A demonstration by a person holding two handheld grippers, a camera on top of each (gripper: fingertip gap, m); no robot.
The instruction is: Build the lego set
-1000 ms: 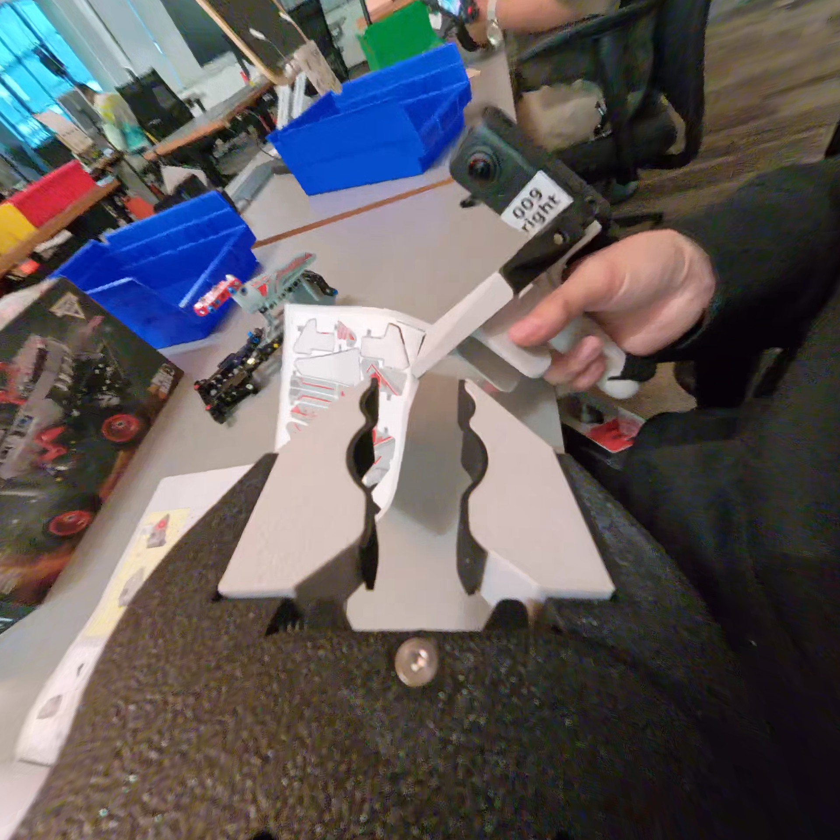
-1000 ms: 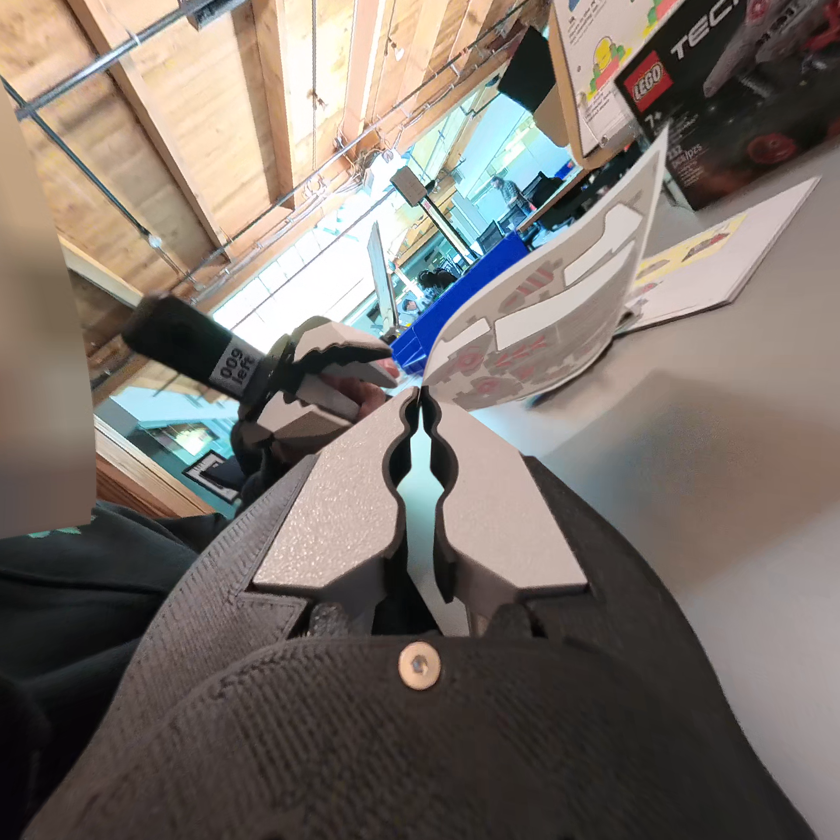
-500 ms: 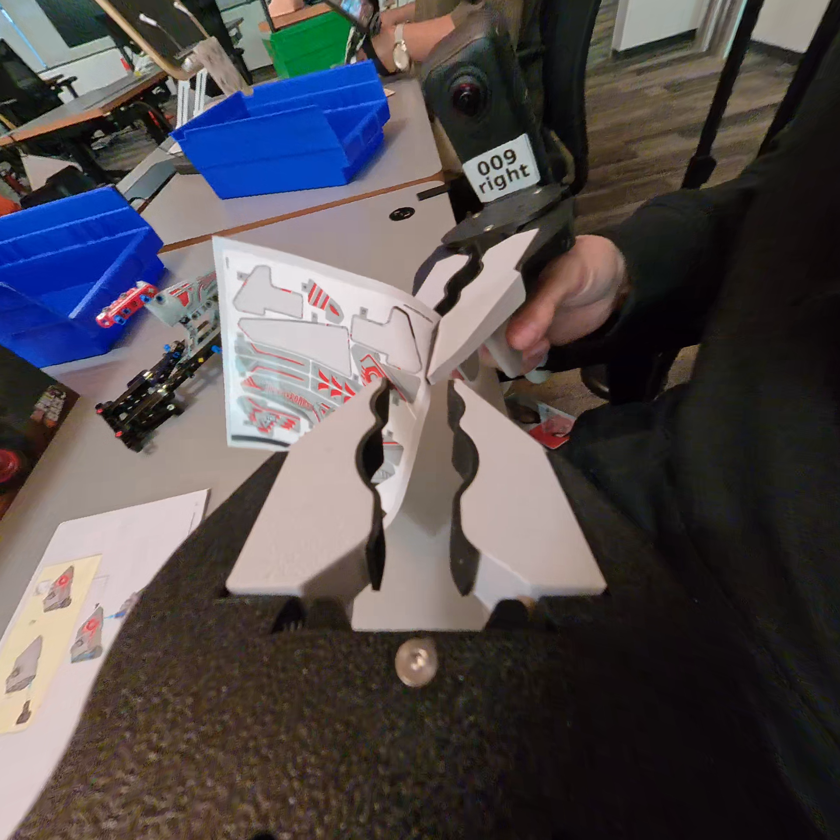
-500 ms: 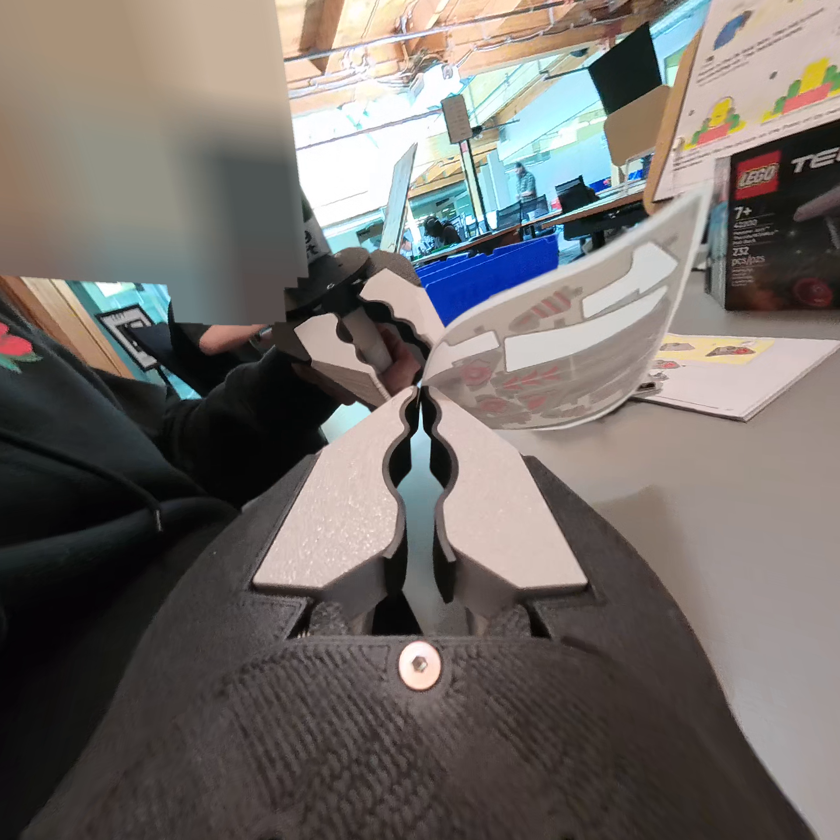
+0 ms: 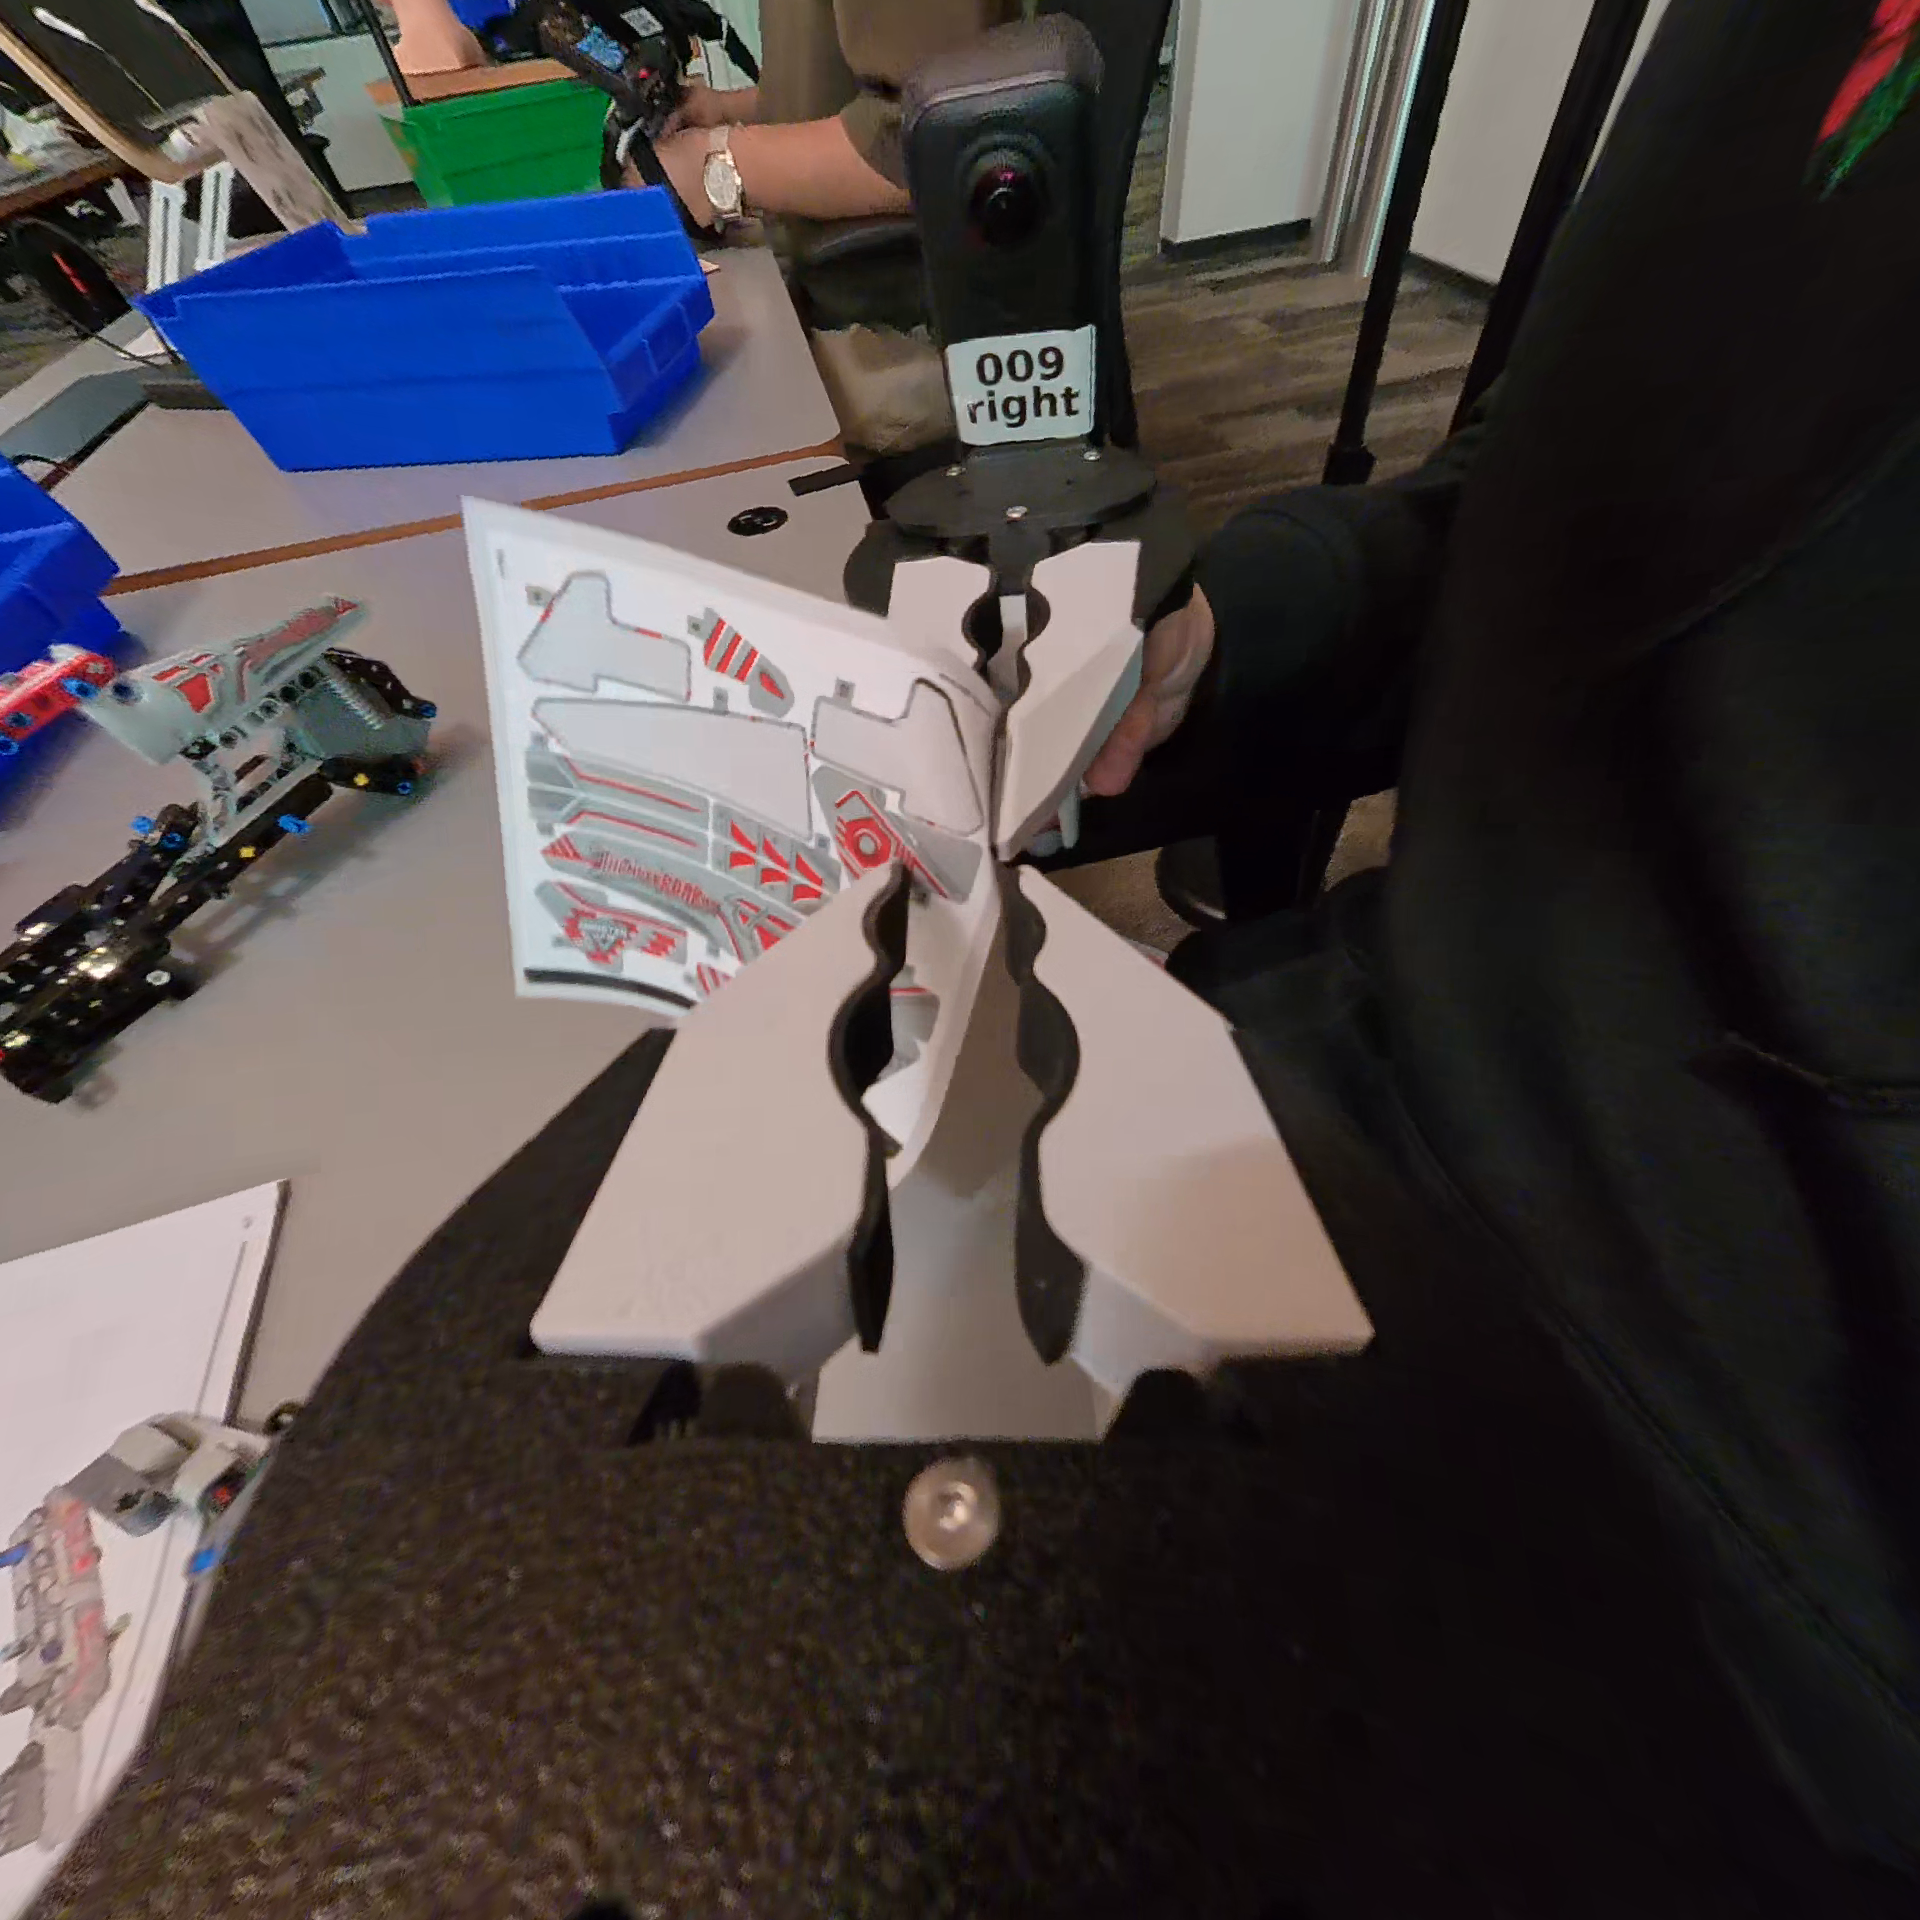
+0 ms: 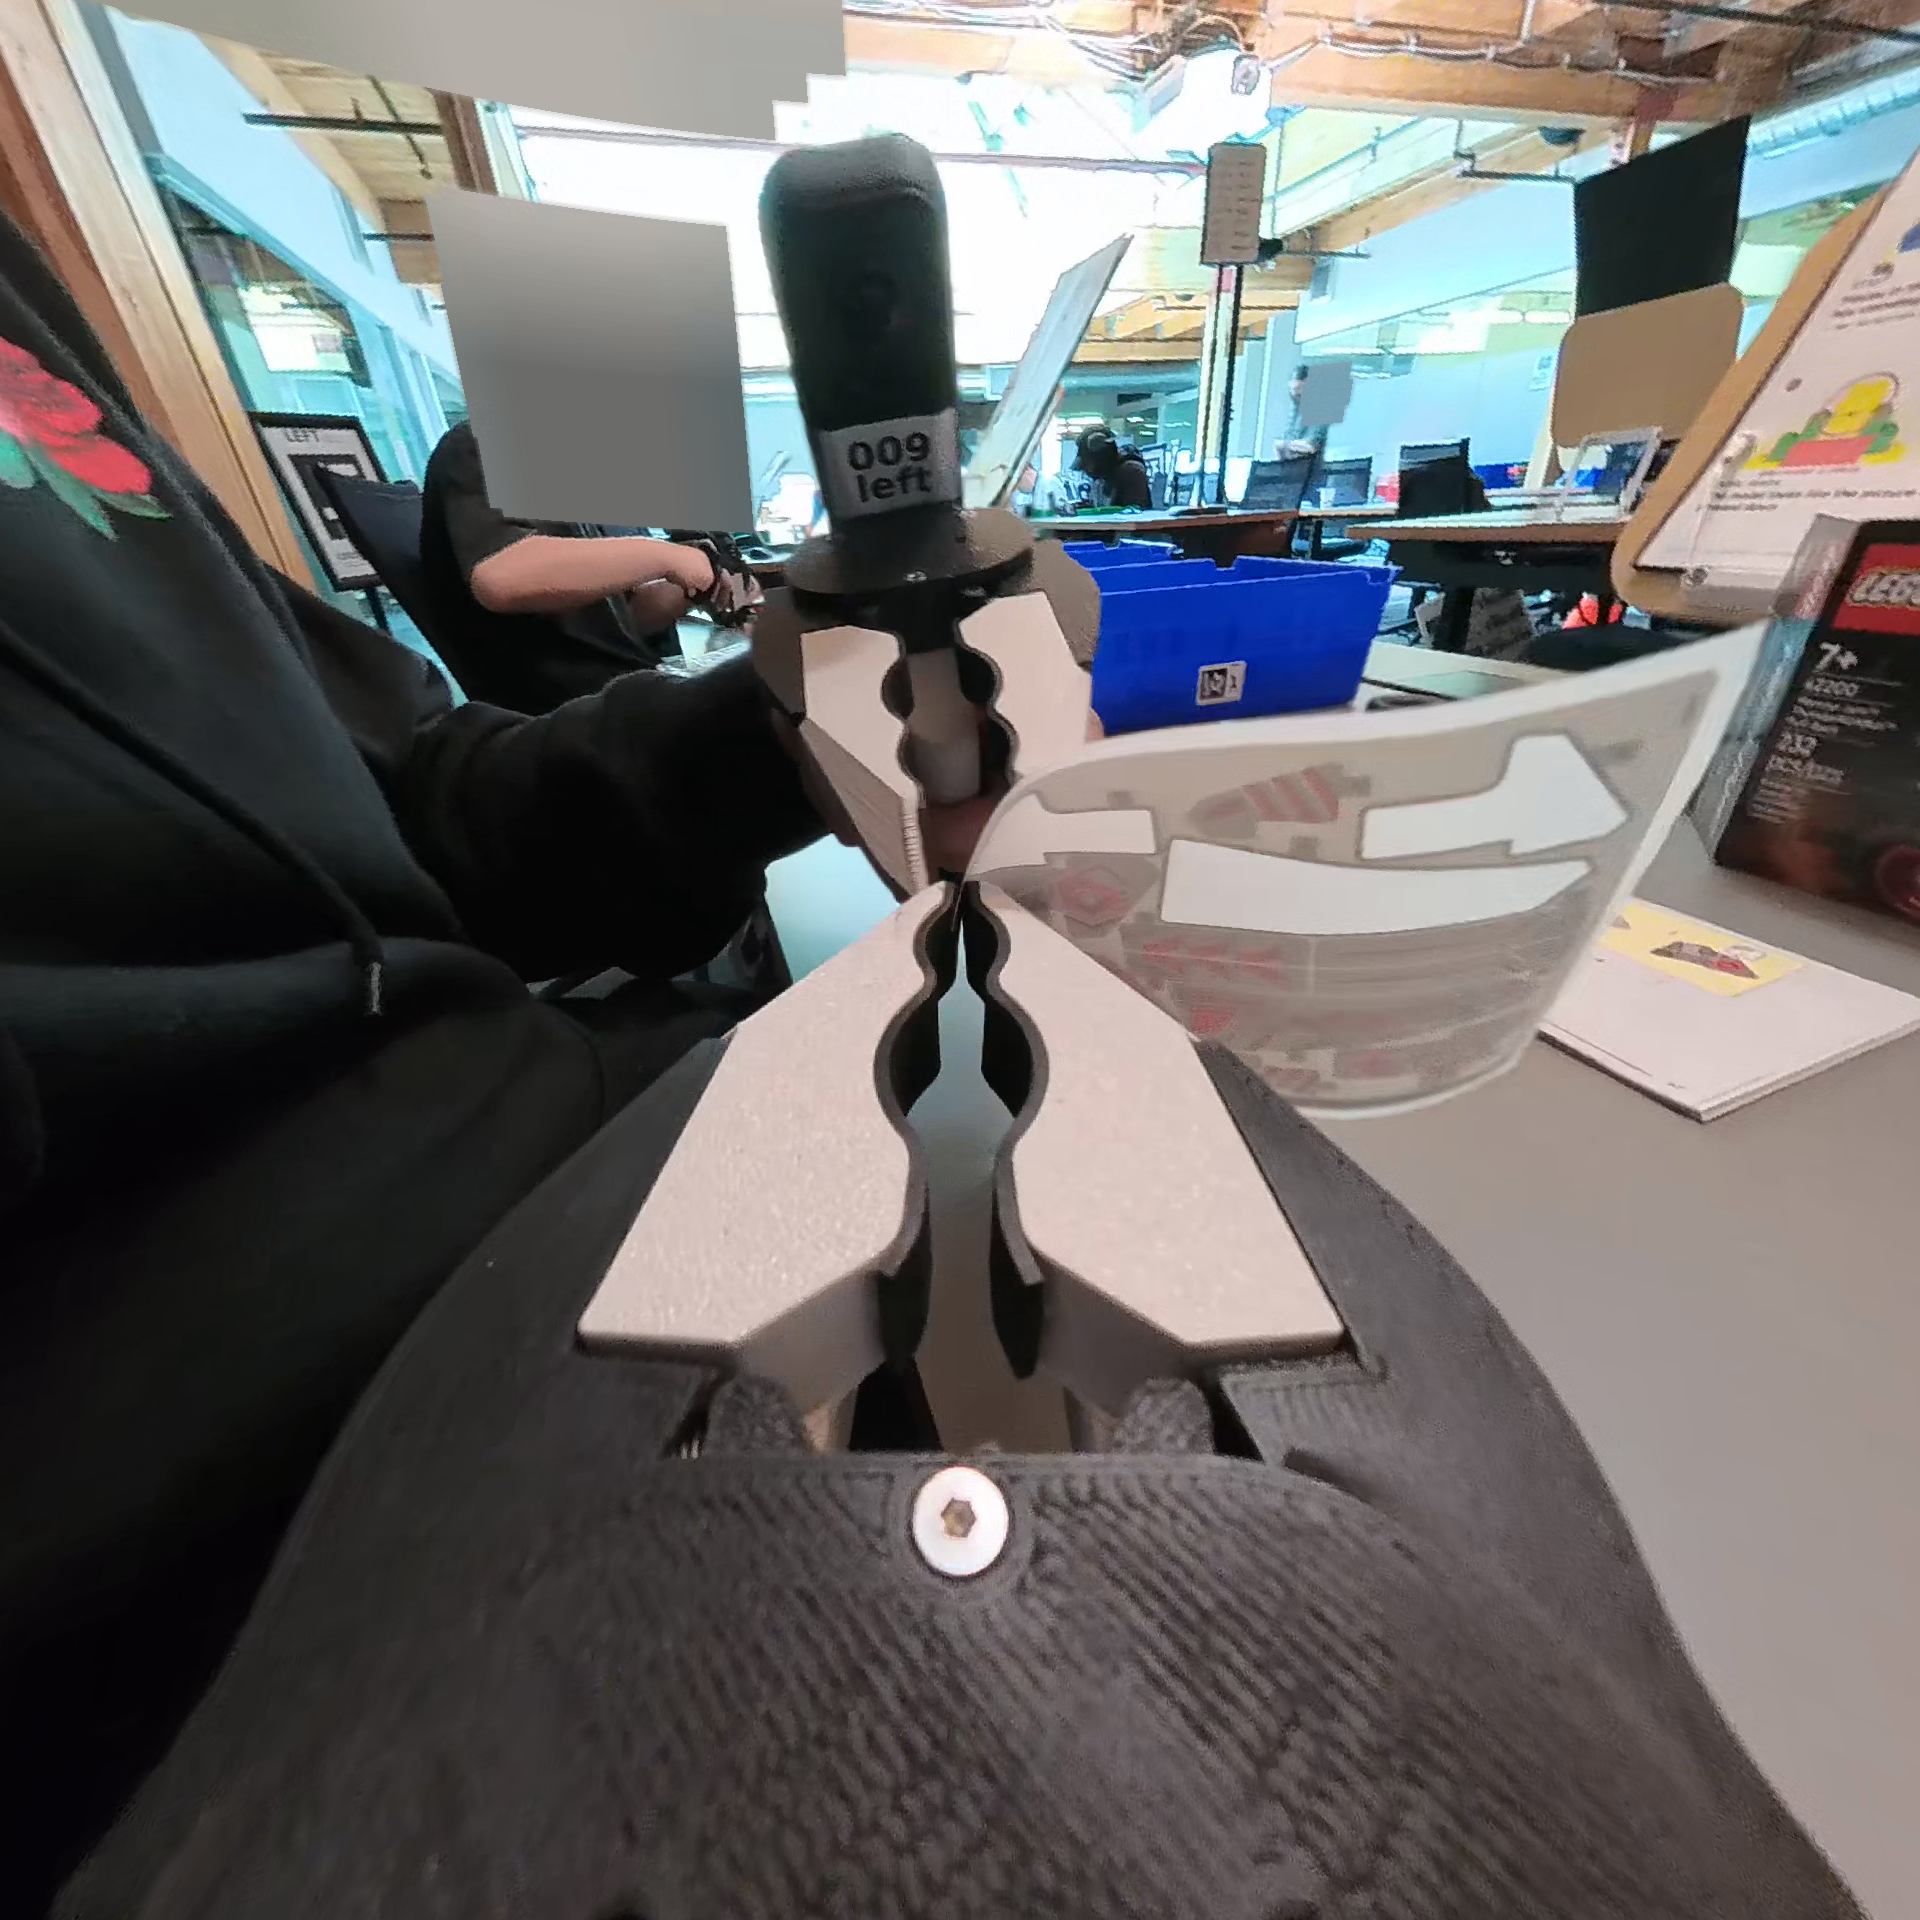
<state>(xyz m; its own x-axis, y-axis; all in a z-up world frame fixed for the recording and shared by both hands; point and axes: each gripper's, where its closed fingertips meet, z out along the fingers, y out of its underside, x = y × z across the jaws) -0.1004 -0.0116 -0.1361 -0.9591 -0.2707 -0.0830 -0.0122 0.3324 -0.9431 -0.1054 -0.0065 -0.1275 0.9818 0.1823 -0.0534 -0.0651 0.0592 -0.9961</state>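
A sticker sheet [image 5: 727, 769] with grey and red shapes is held in the air over the table's edge; it also shows in the right wrist view [image 6: 1351, 904], curling to the right. My right gripper [image 6: 956, 899] is shut on the sheet's edge. In the left wrist view the right gripper [image 5: 1000, 831] faces my left one head-on. My left gripper [image 5: 961, 878] is open, and the sheet's lower corner hangs loose between its fingers. The left gripper [image 6: 951, 821] shows just beyond the right one's tips. A part-built black, grey and red lego model [image 5: 239, 748] lies on the grey table [image 5: 364, 1039].
An open instruction booklet [image 5: 94, 1455] lies at the near left and shows in the right wrist view [image 6: 1714, 997]. Blue bins [image 5: 436, 332] stand at the back. The lego box [image 6: 1829, 727] stands at the right. Other people sit at desks behind. Left and right tips are no more than a few centimetres apart.
Both grippers have swung round until they face each other head-on. The right gripper has kept its hold on the sticker sheet, and the left has stayed open around the sheet's corner.
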